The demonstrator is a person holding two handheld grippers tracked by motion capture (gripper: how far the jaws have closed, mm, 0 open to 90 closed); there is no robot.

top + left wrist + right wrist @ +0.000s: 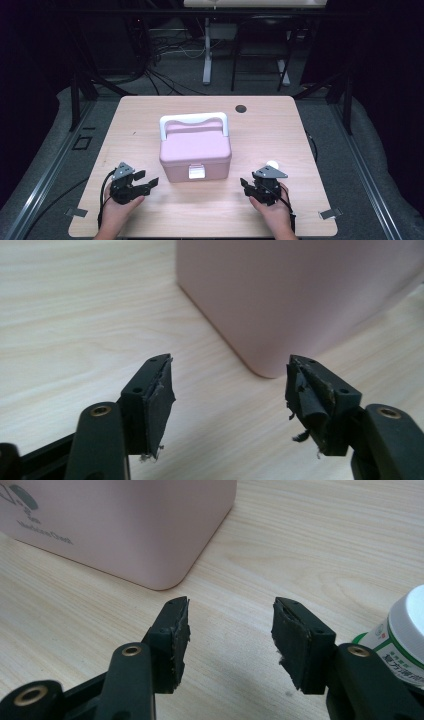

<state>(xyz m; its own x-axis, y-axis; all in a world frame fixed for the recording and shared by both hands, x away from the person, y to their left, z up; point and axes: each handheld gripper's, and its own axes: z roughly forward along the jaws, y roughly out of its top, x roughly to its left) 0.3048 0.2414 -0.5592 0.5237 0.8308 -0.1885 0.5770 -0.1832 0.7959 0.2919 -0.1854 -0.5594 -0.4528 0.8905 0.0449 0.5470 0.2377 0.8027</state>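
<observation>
A pink box [195,155] with a white carrying handle [193,120] and a white latch [196,172] on its near face stands on the wooden bench [260,135], between the two tools and a little farther from the person than they are.

The left tool [148,182] lies low over the bench in the person's left hand [119,207], with its jaws pointing toward the box's near left corner. In the left gripper view its jaws stand wide apart with nothing between them; the pads are frayed at the edges, and the box's rounded corner [270,315] rises just ahead of the gap, apart from both jaws.

The right tool [245,185] is held in the right hand [272,212], beside the box's near right corner. In the right gripper view its jaws are also apart and empty, with bare bench between them. The box [125,525] stands ahead and to the left of them, not touching. Dark print shows on that pink wall, a small emblem with lines of lettering under it, too blurred to read.

A small white-capped bottle [400,635] stands just beside the right tool's right jaw. Its label has a green band and dark Chinese characters, too cut off and small to read with certainty. From above, its white cap [272,164] shows just behind the tool's grey plate.
</observation>
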